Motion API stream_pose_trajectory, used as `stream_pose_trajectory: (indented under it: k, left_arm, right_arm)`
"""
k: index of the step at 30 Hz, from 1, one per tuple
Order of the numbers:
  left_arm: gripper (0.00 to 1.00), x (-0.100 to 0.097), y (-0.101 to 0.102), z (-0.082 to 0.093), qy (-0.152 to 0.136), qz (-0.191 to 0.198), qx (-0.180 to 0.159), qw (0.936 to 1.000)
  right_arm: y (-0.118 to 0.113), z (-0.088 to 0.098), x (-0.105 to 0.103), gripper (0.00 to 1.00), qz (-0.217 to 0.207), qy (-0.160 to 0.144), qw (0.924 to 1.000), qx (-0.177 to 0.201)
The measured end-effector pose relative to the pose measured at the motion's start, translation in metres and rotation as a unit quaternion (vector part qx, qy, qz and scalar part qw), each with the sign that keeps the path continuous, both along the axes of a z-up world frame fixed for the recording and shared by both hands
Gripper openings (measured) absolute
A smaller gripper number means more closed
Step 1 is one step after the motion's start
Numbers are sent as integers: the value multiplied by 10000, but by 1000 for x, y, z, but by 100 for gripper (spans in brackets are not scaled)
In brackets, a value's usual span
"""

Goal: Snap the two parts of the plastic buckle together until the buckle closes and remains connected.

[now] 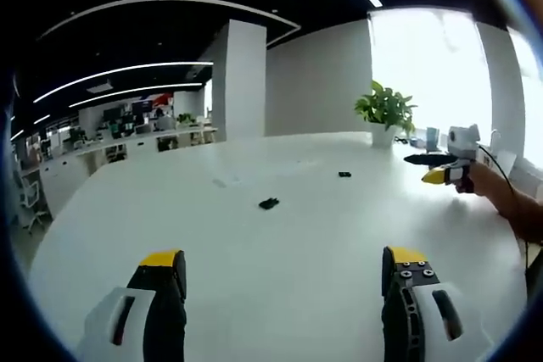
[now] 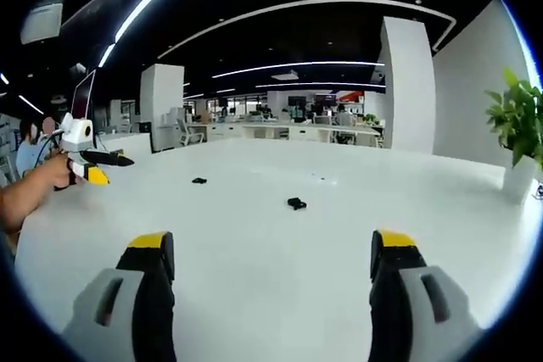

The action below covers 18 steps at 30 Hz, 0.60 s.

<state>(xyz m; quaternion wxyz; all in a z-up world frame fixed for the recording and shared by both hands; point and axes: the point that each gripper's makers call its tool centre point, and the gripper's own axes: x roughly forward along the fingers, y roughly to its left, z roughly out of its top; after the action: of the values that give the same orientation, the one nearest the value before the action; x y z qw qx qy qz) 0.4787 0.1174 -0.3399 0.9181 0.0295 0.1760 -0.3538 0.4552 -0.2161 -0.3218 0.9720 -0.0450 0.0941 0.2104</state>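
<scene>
Wide open white tabletop (image 1: 280,252) here, a big rounded surface with bare room on every side of the two small black plastic buckle parts lying on it. In the left gripper view, the nearer buckle part (image 1: 269,203) sits out toward the middle of the table, and the farther buckle part (image 1: 344,175) lies well apart from it, closer to the far edge. The left gripper (image 1: 284,264) hangs low over the near side of the table, its black jaws with yellow tips spread wide with nothing between them, bare table showing in the gap. Over at the right of that view the right gripper (image 1: 441,167) is up above the table edge, gripped by a person's hand (image 1: 484,182). Near that far edge stands a white pot (image 1: 383,136) holding a leafy green plant (image 1: 386,108). In the right gripper view, the right gripper (image 2: 271,260) also rides with its jaws wide and empty, and one buckle part (image 2: 296,203) lies ahead of it near the centre, the other (image 2: 199,181) off to the left and farther away. The left gripper (image 2: 97,167) shows at the left of that view in a hand (image 2: 53,174). The potted plant (image 2: 516,116) stands at the right edge of the table, office desks far behind.
</scene>
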Motion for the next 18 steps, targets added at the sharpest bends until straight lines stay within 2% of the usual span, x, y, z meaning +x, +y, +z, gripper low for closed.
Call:
stream_pose_trajectory:
  k: [8, 18]
  left_arm:
    - [95, -5, -9, -6, 76, -164, 106, 9998]
    - [96, 1, -13, -6, 141, -185, 75, 9997]
  right_arm:
    - [-1, -3, 0, 98, -27, 57, 10000, -56]
    - [-1, -4, 5, 97, 48, 121, 9999, -37]
